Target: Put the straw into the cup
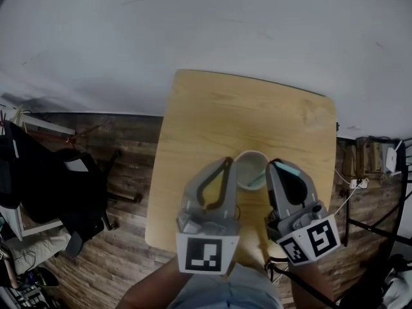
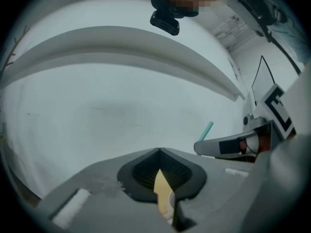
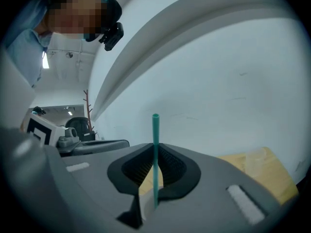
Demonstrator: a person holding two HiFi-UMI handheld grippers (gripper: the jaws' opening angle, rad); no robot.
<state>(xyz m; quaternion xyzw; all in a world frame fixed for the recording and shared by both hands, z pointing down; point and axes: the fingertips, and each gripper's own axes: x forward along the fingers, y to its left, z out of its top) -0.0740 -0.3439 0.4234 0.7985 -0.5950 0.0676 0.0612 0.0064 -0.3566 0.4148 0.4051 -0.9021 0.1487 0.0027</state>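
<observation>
A small wooden table [image 1: 244,108] fills the middle of the overhead frame, and a pale cup [image 1: 239,172] stands near the table's lower edge. My two claws reach up from the bottom of the frame and flank the cup. My left claw [image 1: 225,163] is just beside the cup's left rim, and my right claw [image 1: 274,166] is at its right rim.

The right claw is clamped on a thin teal straw [image 3: 155,130]. The straw stands upright between the jaws, and its top pokes above them at the centre of the right gripper view. The left claw is closed on nothing, its tips meeting.

I judge this to be the aiming step: the straw is gripped, but I cannot tell whether its lower end has entered the cup. The next move, as I read it, calls for bringing that lower end over the cup's mouth, lowering it inside, then letting go.
</observation>
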